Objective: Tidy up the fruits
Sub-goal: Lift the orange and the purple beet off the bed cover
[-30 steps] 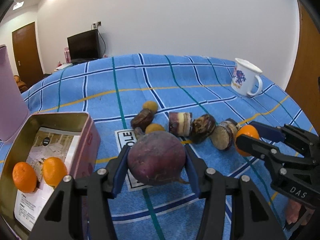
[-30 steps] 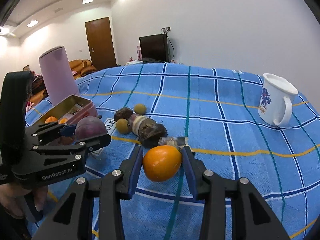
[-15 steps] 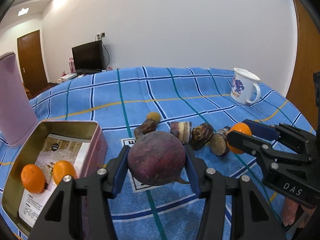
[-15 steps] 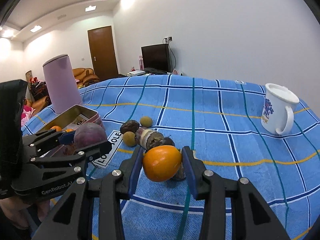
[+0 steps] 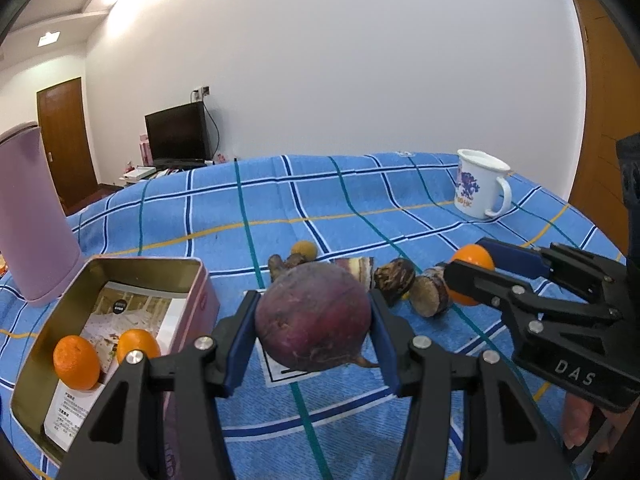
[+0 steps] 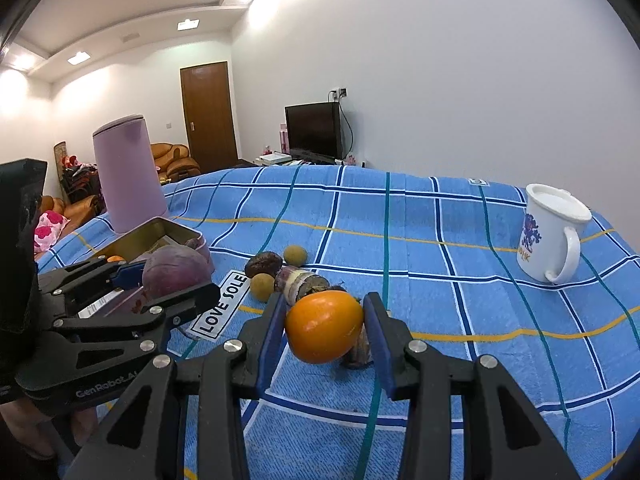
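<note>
Lifting purple fruit higher above tin.

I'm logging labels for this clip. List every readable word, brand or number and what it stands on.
"DAS": on the right gripper.
"GenRobot.AI": on the left gripper.
"LOVE SOLE": on the white label on the tablecloth.
"HK": end of the orange lettering on the mug; the rest is unreadable.
Print on the leaflet in the tin: too small to read.
</note>
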The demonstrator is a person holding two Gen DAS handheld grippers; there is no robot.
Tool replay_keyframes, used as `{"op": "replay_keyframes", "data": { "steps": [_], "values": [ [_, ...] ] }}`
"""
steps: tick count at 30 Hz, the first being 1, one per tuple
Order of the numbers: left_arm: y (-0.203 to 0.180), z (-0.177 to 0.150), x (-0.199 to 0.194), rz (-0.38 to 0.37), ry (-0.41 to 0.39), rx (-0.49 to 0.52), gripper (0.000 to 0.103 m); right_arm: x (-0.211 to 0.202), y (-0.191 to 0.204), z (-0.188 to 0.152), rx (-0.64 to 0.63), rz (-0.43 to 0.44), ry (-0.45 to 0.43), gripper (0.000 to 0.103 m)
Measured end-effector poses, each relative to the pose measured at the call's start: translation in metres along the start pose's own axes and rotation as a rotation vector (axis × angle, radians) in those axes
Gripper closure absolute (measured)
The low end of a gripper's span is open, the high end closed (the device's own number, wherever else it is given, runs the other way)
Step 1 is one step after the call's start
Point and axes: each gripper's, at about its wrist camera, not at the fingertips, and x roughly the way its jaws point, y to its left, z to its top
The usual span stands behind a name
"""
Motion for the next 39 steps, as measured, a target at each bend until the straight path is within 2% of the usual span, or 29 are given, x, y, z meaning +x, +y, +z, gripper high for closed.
{"op": "replay_keyframes", "data": {
  "steps": [39],
  "values": [
    [0.001, -0.004, -0.028, 0.035, -0.125, -0.005, 0.049, -0.021, 0.004, -0.002, -0.025, -0.008, -0.110, 0.061]
  ]
}}
